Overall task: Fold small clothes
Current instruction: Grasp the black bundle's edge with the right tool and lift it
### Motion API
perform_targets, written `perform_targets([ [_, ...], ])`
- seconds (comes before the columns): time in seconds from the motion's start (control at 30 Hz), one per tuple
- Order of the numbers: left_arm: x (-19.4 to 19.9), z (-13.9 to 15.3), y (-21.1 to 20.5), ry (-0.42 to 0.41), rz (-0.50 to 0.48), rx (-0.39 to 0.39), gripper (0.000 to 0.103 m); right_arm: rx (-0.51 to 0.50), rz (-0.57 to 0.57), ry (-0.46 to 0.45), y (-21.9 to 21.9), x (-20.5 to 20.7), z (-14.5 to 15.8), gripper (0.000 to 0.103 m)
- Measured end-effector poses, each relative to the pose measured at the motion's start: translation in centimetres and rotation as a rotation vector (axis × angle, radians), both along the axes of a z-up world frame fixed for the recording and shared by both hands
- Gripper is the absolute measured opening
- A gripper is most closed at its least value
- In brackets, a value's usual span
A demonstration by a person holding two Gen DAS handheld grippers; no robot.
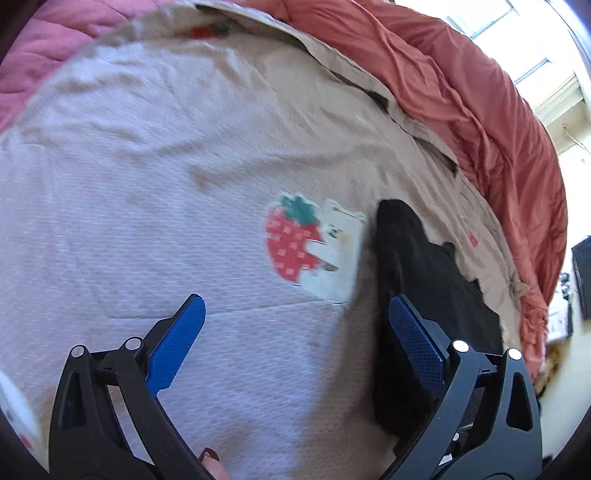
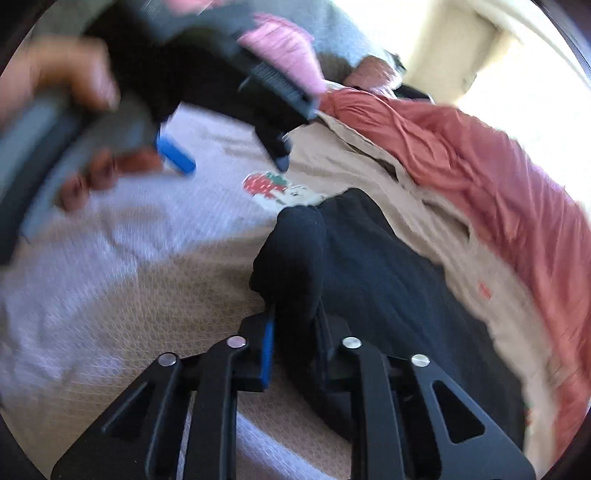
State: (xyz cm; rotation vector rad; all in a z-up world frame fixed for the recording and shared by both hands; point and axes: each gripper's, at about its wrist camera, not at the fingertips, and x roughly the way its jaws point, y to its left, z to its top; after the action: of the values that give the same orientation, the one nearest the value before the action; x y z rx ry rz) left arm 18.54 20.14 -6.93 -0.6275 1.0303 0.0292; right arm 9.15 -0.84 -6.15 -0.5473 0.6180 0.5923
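Observation:
A black garment lies stretched out on a beige waffle blanket. My right gripper is shut on a bunched fold at the garment's near end, and the black cloth bulges up between the blue pads. My left gripper hangs open just above the blanket, its right finger over the garment's left edge and nothing between its pads. The right wrist view shows the left gripper, blurred, in a person's hand at the upper left.
A strawberry-and-bear patch sits on the blanket just left of the garment. A rumpled orange-red quilt is heaped along the far right side. A pink quilt lies at the far left. A bright window is behind.

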Motion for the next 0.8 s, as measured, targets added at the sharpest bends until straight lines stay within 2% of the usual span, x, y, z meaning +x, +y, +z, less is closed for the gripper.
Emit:
perform_targets([
  [0.1,1.3,-0.2,-1.2,-0.029,-0.069,-0.112,0.094,0.115,-0.021,0.061,-2.0,0.7,1.4,0.012],
  [0.13,1.7,-0.5,-1.8,-0.034,-0.090,-0.180,0.094,0.141,-0.022,0.067,-2.6,0.8,1.8,0.012],
  [0.2,2.5,-1.4,-3.0,-0.043,-0.138,-0.309,0.094,0.165,-0.023,0.066,-3.2,0.9,2.6,0.012],
  [0.33,3.6,-3.1,-4.2,-0.042,-0.178,-0.509,0.094,0.170,-0.025,0.071,-3.8,1.2,2.9,0.012],
  [0.43,4.4,-3.5,-4.9,-0.038,-0.198,-0.535,0.094,0.152,-0.011,0.073,-3.5,0.8,2.6,0.012],
  [0.57,5.5,-4.1,-5.9,-0.046,-0.243,-0.610,0.092,0.120,0.000,0.068,-2.9,0.5,2.1,0.012],
  [0.6,5.6,-4.1,-6.0,-0.048,-0.255,-0.606,0.084,0.114,0.004,0.065,-2.7,0.4,2.1,0.012],
  [0.63,5.7,-4.1,-6.2,-0.048,-0.265,-0.603,0.067,0.106,0.007,0.059,-2.6,0.3,2.0,0.012],
  [0.73,5.8,-4.4,-6.6,-0.023,-0.269,-0.560,0.035,0.076,0.020,0.045,-2.3,0.3,1.6,0.012],
  [0.77,6.0,-4.5,-6.5,-0.017,-0.266,-0.548,0.030,0.068,0.021,0.042,-2.2,0.2,1.4,0.015],
  [0.8,6.0,-4.5,-6.4,-0.010,-0.261,-0.535,0.018,0.056,0.024,0.041,-2.2,0.0,1.1,0.024],
])
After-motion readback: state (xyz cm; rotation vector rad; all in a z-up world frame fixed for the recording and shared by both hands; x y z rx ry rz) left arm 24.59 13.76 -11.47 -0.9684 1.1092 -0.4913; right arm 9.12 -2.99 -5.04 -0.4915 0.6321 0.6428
